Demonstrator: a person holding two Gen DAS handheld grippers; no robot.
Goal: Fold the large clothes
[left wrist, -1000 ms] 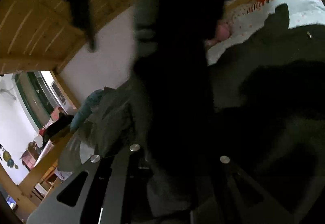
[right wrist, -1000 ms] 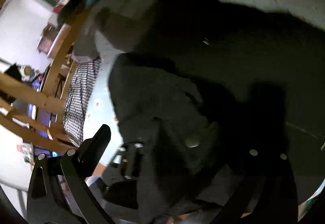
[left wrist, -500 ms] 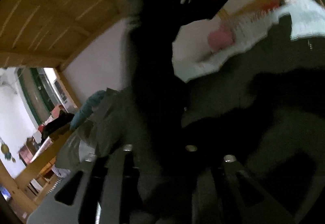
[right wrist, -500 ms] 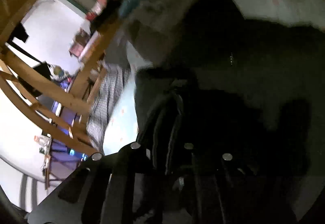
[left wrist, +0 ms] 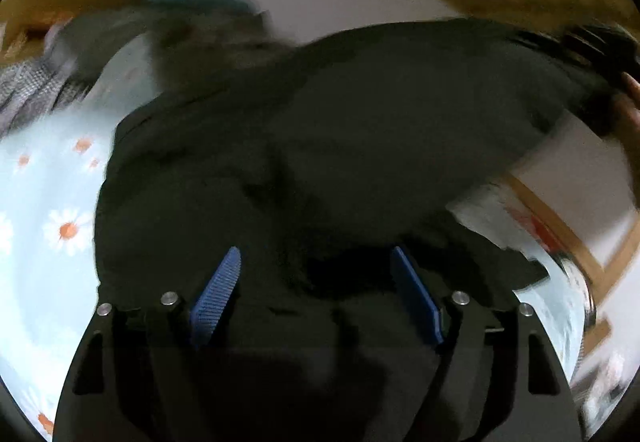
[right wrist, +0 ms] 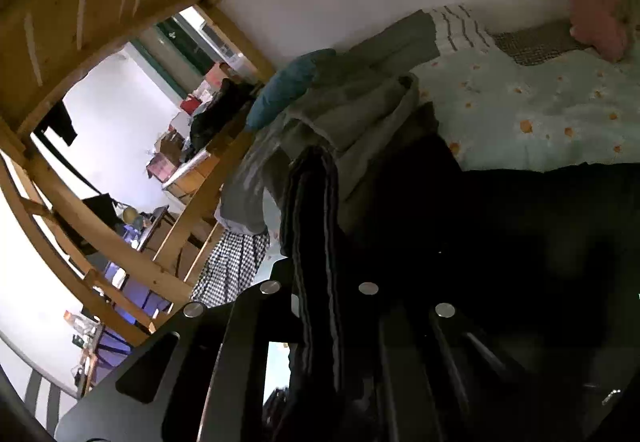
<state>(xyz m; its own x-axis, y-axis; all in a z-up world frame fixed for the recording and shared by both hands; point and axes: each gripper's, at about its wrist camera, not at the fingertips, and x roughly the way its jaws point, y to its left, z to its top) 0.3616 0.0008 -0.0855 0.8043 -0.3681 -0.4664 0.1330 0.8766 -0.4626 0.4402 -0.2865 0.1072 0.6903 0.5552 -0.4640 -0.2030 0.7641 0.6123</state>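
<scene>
My left gripper (left wrist: 316,294) has just been opening, blue pads (left wrist: 218,292) spread, nothing between them. My right gripper (right wrist: 320,282) pinches a ribbed hem of the dark garment (left wrist: 340,129) draped over the daisy-print bedsheet (left wrist: 48,201). Mid-fold, I judge; next, re-grip another edge.

Left gripper (left wrist: 316,262) tilted downward, jaws just opening, blue pads (left wrist: 218,294) well apart and pressing on nothing. Right gripper (right wrist: 344,282) clamped tight on a ribbed fold of the dark garment (right wrist: 316,242) (pads themselves hidden). Bare hand (left wrist: 630,109) at the far right edge.
</scene>
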